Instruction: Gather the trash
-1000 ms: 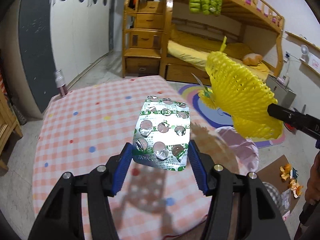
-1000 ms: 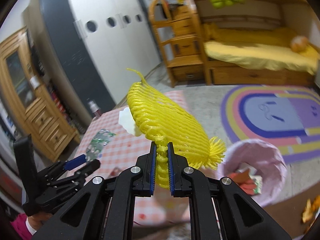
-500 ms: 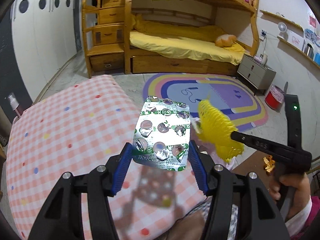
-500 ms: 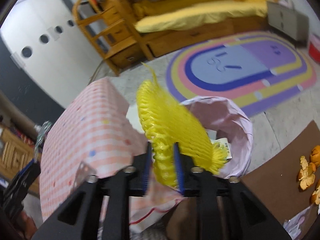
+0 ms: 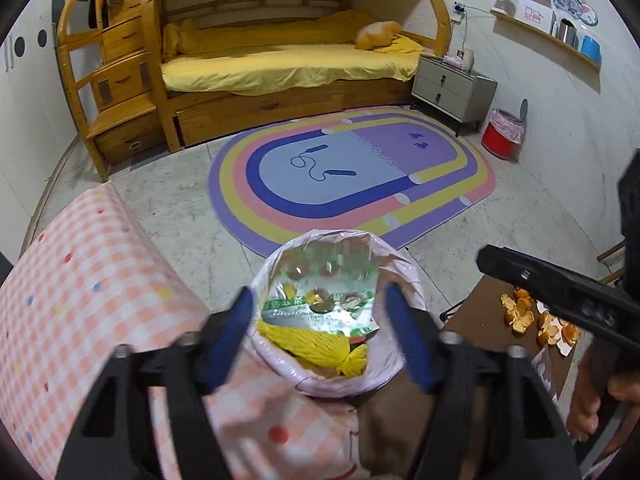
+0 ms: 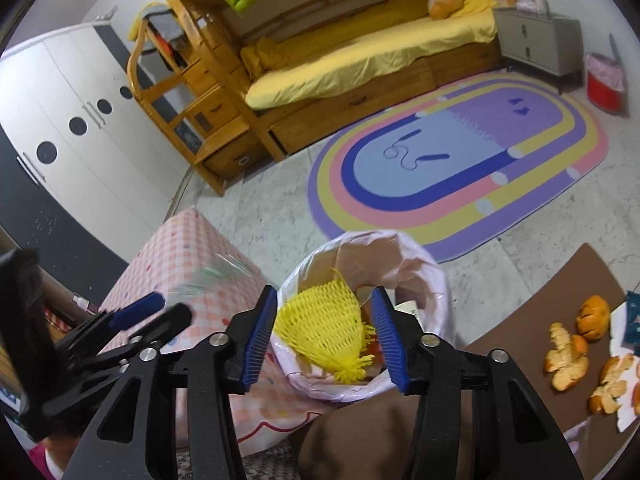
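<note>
Over the pink-lined bin (image 5: 394,276) beside the checked tabletop (image 5: 100,280), both grippers have just been opening: the right gripper (image 6: 325,334) dropped the yellow foam net (image 6: 324,334) inside, while the left gripper's (image 5: 320,336) wide fingers freed the blister pack (image 5: 320,300), now falling onto it.

A child's bedroom in a home. Beyond the right gripper (image 6: 324,330), a wooden bunk bed (image 6: 360,60) with yellow bedding and a stepped drawer staircase (image 6: 200,112) fills the far wall, a rainbow-striped oval rug (image 6: 460,168) spread on the pale floor before it. A white wardrobe with round cut-outs (image 6: 76,128) stands far left of the claw; a grey nightstand (image 6: 536,40) and a red waste bin (image 6: 604,84) sit far right. Wall shelves (image 5: 548,36) hold a small fan.
</note>
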A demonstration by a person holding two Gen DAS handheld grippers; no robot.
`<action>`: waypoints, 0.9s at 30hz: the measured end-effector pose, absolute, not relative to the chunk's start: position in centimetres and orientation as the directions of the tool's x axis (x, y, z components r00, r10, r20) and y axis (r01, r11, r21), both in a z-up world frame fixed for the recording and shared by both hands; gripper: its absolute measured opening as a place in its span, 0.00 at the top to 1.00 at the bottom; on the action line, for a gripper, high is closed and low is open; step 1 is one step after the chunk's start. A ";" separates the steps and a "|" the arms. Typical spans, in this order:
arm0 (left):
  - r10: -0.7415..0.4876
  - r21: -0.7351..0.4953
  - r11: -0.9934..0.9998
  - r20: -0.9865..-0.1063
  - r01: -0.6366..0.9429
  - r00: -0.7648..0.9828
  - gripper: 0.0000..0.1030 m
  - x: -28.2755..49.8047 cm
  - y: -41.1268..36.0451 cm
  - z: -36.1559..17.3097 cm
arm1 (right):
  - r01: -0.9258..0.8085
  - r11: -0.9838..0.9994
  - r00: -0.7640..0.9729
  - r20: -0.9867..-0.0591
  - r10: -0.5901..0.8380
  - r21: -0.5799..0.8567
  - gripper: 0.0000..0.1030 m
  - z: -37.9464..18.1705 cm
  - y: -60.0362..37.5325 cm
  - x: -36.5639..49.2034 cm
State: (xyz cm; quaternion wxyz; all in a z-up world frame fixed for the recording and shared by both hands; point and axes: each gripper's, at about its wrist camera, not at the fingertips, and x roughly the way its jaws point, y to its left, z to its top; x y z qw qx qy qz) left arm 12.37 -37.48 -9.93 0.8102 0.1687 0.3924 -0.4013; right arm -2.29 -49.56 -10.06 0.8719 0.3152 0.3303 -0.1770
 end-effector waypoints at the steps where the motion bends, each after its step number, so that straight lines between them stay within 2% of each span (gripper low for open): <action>1: -0.514 -0.044 0.630 -0.771 0.775 0.374 0.18 12.5 -37.7 -9.9 | 0.514 0.740 0.722 -0.685 -0.100 0.433 0.51 -9.8 -49.6 -2.6; 7: -0.504 -0.050 0.673 -0.761 0.738 0.408 0.17 12.5 -35.3 -8.6 | 0.475 0.770 0.741 -0.666 -0.089 0.426 0.51 -8.5 -48.5 -3.3; 14: -0.417 -0.018 0.776 -0.765 0.631 0.491 0.13 11.4 -28.2 -6.7 | 0.387 0.824 0.746 -0.666 -0.016 0.413 0.49 -6.7 -44.7 -2.9; 15: -0.385 0.009 0.797 -0.763 0.604 0.520 0.13 11.0 -26.8 -6.2 | 0.370 0.835 0.745 -0.667 -0.005 0.407 0.46 -6.2 -43.8 -2.8; 17: -0.343 0.037 0.832 -0.749 0.554 0.566 0.11 10.5 -24.2 -5.1 | 0.331 0.864 0.748 -0.664 0.005 0.380 0.34 -5.2 -41.6 -2.6; 18: -0.317 0.040 0.859 -0.741 0.510 0.592 0.09 10.1 -22.2 -4.6 | 0.304 0.880 0.753 -0.658 0.013 0.365 0.32 -4.6 -40.2 -2.5; 20: -0.288 0.018 0.896 -0.737 0.444 0.611 0.07 9.6 -18.9 -3.7 | 0.250 0.902 0.762 -0.646 0.041 0.352 0.18 -3.6 -37.7 -2.3; 21: -0.275 0.007 0.910 -0.739 0.414 0.615 0.07 9.3 -17.4 -3.4 | 0.210 0.916 0.767 -0.639 0.061 0.341 0.14 -2.9 -35.8 -2.2; 25: -0.164 0.022 0.964 -0.737 0.266 0.655 0.07 7.2 -10.9 -1.8 | 0.099 0.953 0.755 -0.646 0.116 0.287 0.11 -1.2 -30.2 -1.5; 27: -0.121 0.029 0.978 -0.730 0.207 0.673 0.07 5.9 -8.1 -1.0 | 0.039 0.968 0.717 -0.682 0.145 0.247 0.10 -0.4 -27.0 -0.9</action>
